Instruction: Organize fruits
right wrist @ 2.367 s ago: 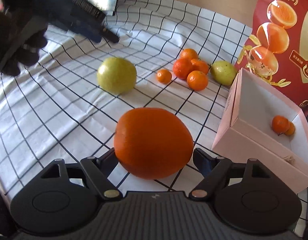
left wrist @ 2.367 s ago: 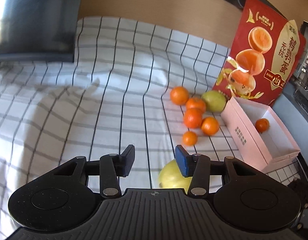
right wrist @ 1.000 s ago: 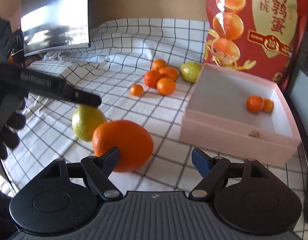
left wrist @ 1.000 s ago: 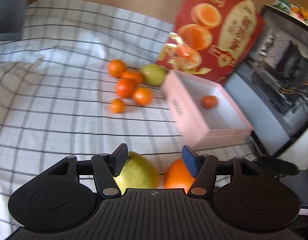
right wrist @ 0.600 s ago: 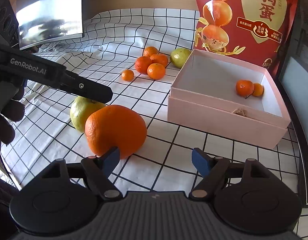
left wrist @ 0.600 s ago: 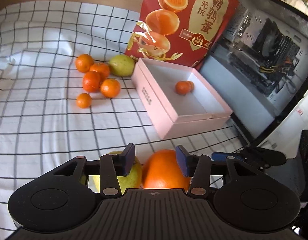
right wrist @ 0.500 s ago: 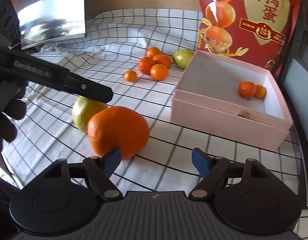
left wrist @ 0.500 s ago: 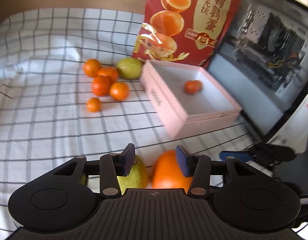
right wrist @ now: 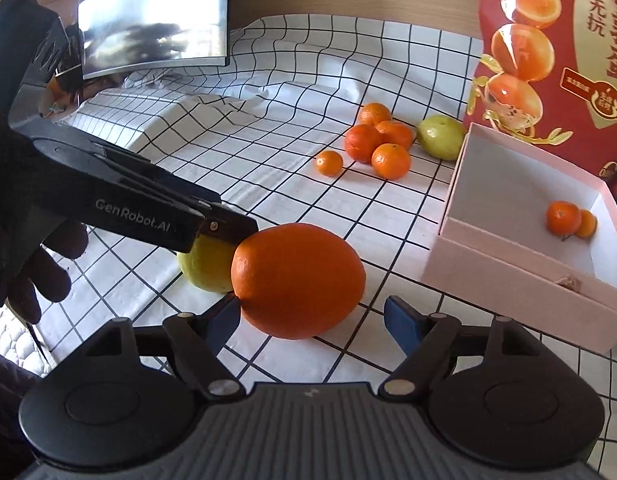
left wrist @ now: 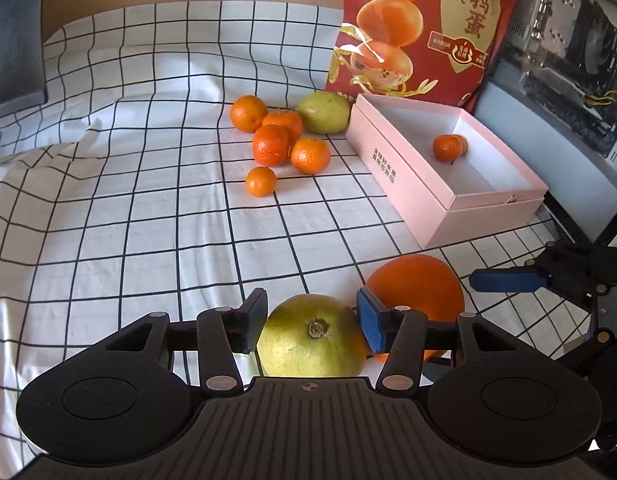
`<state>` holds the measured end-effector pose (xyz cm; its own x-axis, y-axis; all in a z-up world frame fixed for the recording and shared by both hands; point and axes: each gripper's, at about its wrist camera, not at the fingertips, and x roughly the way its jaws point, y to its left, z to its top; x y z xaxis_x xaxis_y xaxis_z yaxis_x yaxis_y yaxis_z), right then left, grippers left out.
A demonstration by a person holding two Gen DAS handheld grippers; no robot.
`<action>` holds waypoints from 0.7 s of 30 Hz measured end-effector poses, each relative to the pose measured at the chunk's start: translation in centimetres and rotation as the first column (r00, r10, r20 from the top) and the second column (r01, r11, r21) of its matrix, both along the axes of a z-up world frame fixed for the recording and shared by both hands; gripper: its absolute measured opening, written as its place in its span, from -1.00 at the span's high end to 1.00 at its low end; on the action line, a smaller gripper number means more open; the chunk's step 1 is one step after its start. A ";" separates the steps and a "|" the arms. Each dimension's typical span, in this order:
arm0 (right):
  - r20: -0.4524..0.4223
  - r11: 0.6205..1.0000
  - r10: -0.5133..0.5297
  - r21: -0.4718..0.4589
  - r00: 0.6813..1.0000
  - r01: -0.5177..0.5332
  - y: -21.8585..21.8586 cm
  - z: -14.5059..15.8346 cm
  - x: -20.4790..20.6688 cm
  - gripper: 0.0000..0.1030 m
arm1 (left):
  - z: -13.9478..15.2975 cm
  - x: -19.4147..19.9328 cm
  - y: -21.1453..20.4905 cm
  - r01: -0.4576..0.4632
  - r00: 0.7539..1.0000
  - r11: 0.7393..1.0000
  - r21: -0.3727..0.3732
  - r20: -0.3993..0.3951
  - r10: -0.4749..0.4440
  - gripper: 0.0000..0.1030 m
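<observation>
A: Our left gripper [left wrist: 310,325] straddles the green fruit [left wrist: 311,336] at bottom centre, jaws opening, pads not pressing.

B: Our right gripper [right wrist: 311,322] gapes around the big orange [right wrist: 298,280], touching that fruit. Bare cloth [left wrist: 156,216] spreads left; the pink box [left wrist: 448,184] edges the right.

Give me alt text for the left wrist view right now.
The left gripper has its fingers opening on either side of a yellow-green citrus fruit on the checked cloth, a large orange beside it. Beyond lie five small mandarins, a second green fruit and a pink box holding two mandarins.
</observation>
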<state>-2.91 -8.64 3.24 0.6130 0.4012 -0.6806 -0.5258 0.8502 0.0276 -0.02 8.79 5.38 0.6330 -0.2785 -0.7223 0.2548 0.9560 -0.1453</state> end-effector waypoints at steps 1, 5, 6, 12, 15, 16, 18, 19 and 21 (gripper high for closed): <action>-0.002 1.000 0.002 -0.003 1.000 -0.002 0.0 -0.1 0.0 -0.53 | 0.0 -0.1 0.1 0.006 1.000 1.000 -0.004 0.000 -0.006 -0.08; -0.014 1.000 0.010 -0.011 1.000 -0.010 -0.1 -0.4 -0.1 -0.53 | 0.1 -0.4 0.3 0.030 1.000 1.000 -0.005 -0.001 -0.030 -0.08; -0.015 1.000 0.009 -0.015 1.000 -0.009 -0.1 -0.5 -0.1 -0.53 | 0.2 -0.4 0.3 0.034 0.999 0.999 -0.004 -0.001 -0.034 -0.08; -0.008 0.998 -0.007 -0.065 1.000 0.007 0.0 -1.4 -0.4 -0.54 | 0.2 -0.2 0.4 0.066 0.998 0.998 0.006 -0.011 -0.066 -0.13; -0.005 0.999 0.003 -0.050 1.000 -0.004 -0.3 -1.1 -0.8 -0.54 | 0.5 -0.4 0.7 0.091 0.995 0.996 0.006 -0.027 -0.091 -0.12; -0.003 0.999 0.010 -0.043 1.000 -0.010 -0.5 -1.0 -1.0 -0.54 | 0.6 -0.4 1.0 0.091 0.995 0.996 -0.008 -0.034 -0.091 -0.11; 0.003 1.000 0.017 -0.021 1.000 -0.017 -0.8 -0.5 -1.3 -0.54 | 1.1 -0.4 1.9 0.066 0.997 0.996 -0.065 -0.038 -0.069 -0.07; 0.003 1.000 0.017 0.000 1.000 -0.017 -1.0 -0.2 -1.4 -0.54 | 1.5 -0.5 2.5 0.048 0.998 0.994 -0.095 -0.029 -0.051 -0.07; 0.000 0.999 0.013 0.052 1.000 -0.013 -1.5 0.5 -1.5 -0.54 | 2.5 -0.9 3.4 0.035 0.999 0.992 -0.124 0.003 -0.035 -0.07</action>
<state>-4.40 -10.10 3.78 0.6076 0.4442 -0.6584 -0.5368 0.8406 0.0718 -0.96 12.19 7.87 0.6217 -0.3879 -0.6804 0.2875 0.9211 -0.2624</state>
